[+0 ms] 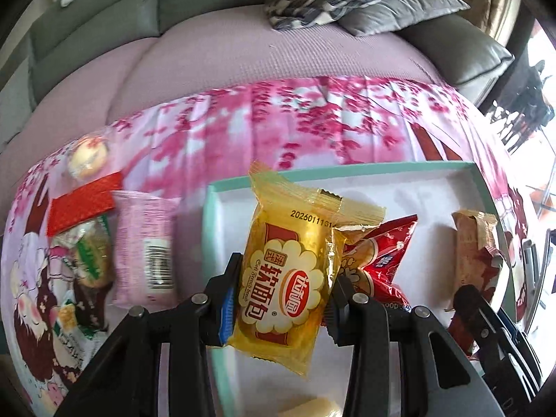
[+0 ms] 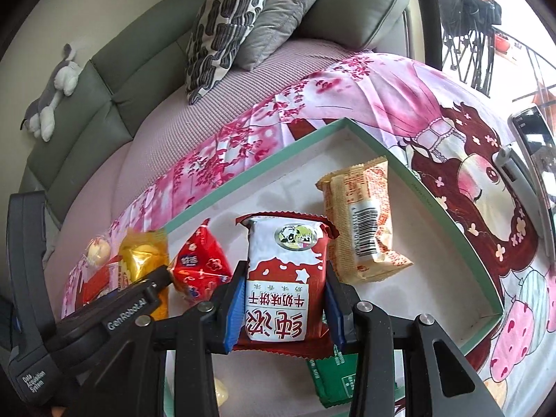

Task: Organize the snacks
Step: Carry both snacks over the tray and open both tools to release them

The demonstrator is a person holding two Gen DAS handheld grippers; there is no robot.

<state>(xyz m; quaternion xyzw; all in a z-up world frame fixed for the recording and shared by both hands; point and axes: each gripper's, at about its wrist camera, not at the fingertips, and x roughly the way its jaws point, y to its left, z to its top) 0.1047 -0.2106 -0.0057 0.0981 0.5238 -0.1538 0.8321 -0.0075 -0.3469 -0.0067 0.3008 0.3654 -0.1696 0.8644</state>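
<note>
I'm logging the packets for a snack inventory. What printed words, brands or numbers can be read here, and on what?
"软面包" and a date code starting "20260111": yellow bread packet, held in the left gripper.
"纯浓" and "牛奶味饼干": red and white biscuit packet, held in the right gripper.
"GenRobot.AI" and "Data Acquisition System": black gripper body.
Barcodes on the pink packet and beige packet, and the green packet: too small to read.

Grippers: two, the left gripper (image 1: 286, 274) and the right gripper (image 2: 286, 278). Trays: one teal-rimmed tray (image 1: 347, 170). Packets held: two, a yellow bread packet (image 1: 278, 229) and a red-and-white biscuit packet (image 2: 278, 312). Packets lying in the tray: three countable, a red packet (image 2: 198, 264), a beige packet (image 2: 361, 226) and a green packet (image 2: 333, 378). Outside it on the cloth: at least four, among them a pink packet (image 1: 146, 250), a flat red packet (image 1: 83, 205) and a round pastry (image 1: 87, 156); exact total unclear. Loose cushions: two, a patterned cushion (image 2: 226, 27) and a grey cushion (image 2: 281, 14). Plush toys: one plush toy (image 2: 55, 87).
</note>
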